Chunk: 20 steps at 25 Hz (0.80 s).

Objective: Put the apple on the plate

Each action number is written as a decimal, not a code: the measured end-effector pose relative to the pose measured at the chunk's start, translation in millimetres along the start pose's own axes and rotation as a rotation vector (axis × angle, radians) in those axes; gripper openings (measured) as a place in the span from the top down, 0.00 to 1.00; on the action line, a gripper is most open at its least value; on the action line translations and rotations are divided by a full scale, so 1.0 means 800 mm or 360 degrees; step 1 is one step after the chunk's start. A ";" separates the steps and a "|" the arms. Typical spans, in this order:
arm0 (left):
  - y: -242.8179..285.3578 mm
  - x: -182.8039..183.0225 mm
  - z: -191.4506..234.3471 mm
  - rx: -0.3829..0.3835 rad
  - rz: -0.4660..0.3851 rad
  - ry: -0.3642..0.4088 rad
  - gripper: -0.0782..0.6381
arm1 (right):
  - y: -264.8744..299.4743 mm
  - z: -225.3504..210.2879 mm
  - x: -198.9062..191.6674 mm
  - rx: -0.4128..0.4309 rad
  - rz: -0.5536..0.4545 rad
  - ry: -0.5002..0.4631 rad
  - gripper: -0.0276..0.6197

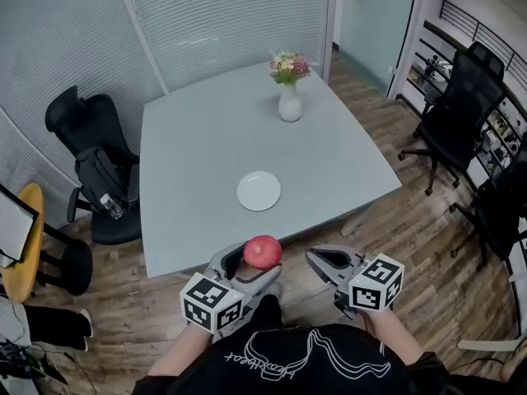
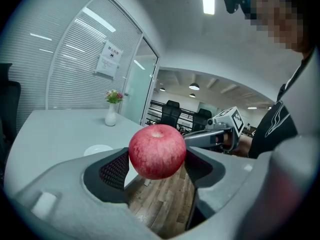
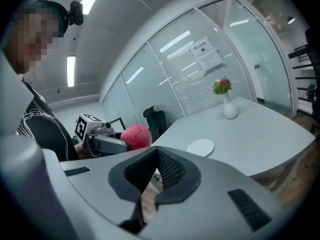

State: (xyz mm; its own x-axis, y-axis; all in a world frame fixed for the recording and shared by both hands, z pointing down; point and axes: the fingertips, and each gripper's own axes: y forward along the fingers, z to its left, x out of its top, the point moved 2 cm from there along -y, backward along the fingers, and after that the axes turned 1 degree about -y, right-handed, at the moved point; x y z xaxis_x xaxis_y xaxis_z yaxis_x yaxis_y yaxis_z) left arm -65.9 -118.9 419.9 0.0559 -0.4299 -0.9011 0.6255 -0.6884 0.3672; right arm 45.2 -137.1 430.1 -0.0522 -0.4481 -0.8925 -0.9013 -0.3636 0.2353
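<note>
A red apple (image 1: 262, 252) is held between the jaws of my left gripper (image 1: 254, 263), just off the near edge of the grey table (image 1: 198, 155). In the left gripper view the apple (image 2: 157, 151) fills the gap between the two pads, with wooden floor below it. The white plate (image 1: 258, 191) lies empty on the table, a little ahead of the apple. My right gripper (image 1: 316, 258) hangs to the apple's right, jaws together and holding nothing. The right gripper view shows the apple (image 3: 136, 136) to the left and the plate (image 3: 200, 147) beyond.
A white vase with flowers (image 1: 289, 104) stands at the table's far side. A black office chair (image 1: 90, 130) with a bag and bottle is at the table's left. More black chairs (image 1: 457, 113) stand at the right. Glass walls with blinds close off the back.
</note>
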 end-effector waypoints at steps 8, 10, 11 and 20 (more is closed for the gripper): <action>0.053 0.013 0.102 0.0021 0.0070 0.0050 0.40 | 0.063 -0.054 0.005 -0.0087 0.0076 0.0064 0.95; 0.067 0.015 0.123 0.0019 0.0077 0.0047 0.40 | 0.074 -0.068 0.003 -0.0101 0.0091 0.0095 0.95; 0.073 0.015 0.133 0.0019 0.0082 0.0051 0.40 | 0.079 -0.075 0.002 -0.0111 0.0099 0.0108 0.95; 0.133 0.008 0.208 0.0104 0.0138 0.0046 0.40 | 0.110 -0.126 -0.005 -0.0187 0.0130 0.0227 0.95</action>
State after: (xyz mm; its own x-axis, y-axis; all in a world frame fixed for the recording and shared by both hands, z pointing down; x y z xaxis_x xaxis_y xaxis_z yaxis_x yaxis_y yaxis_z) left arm -128.4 -292.2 491.7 0.1306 -0.4729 -0.8714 0.5655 -0.6864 0.4572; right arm 9.4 -249.9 493.1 -0.0539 -0.5883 -0.8068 -0.8397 -0.4105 0.3555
